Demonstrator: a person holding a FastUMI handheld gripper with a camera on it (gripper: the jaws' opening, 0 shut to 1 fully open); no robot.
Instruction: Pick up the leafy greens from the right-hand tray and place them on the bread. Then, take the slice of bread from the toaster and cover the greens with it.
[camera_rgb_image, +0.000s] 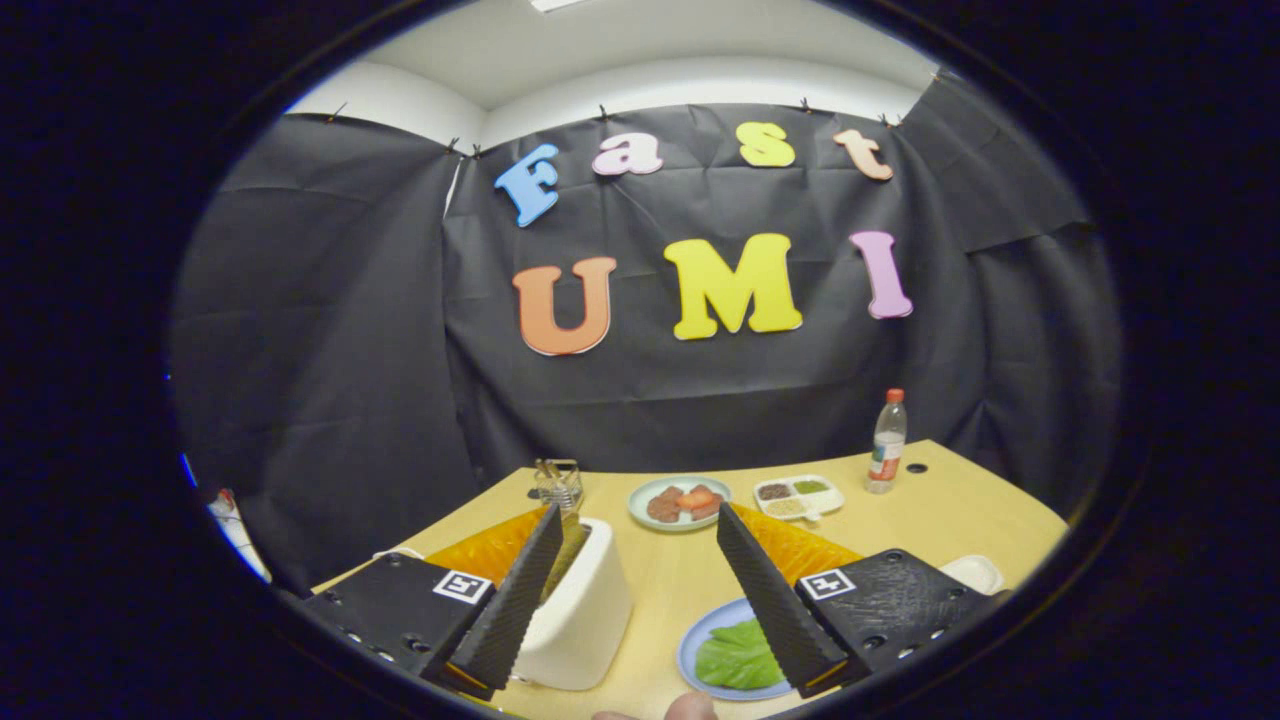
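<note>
The jaws (637, 590) are standing wide open and gripping nothing, hovering over the near part of the wooden counter (960, 510), with a white toaster (580, 610) sitting beside the left finger. The leafy greens (738, 655) are lying on a blue plate (700, 650) near the counter's front edge, partly hidden by the right finger. Farther back, a pale round plate (680, 502) is holding reddish-brown food, a white divided tray (798, 496) is holding small portions, and a bottle (887, 440) is standing toward the far right corner.
</note>
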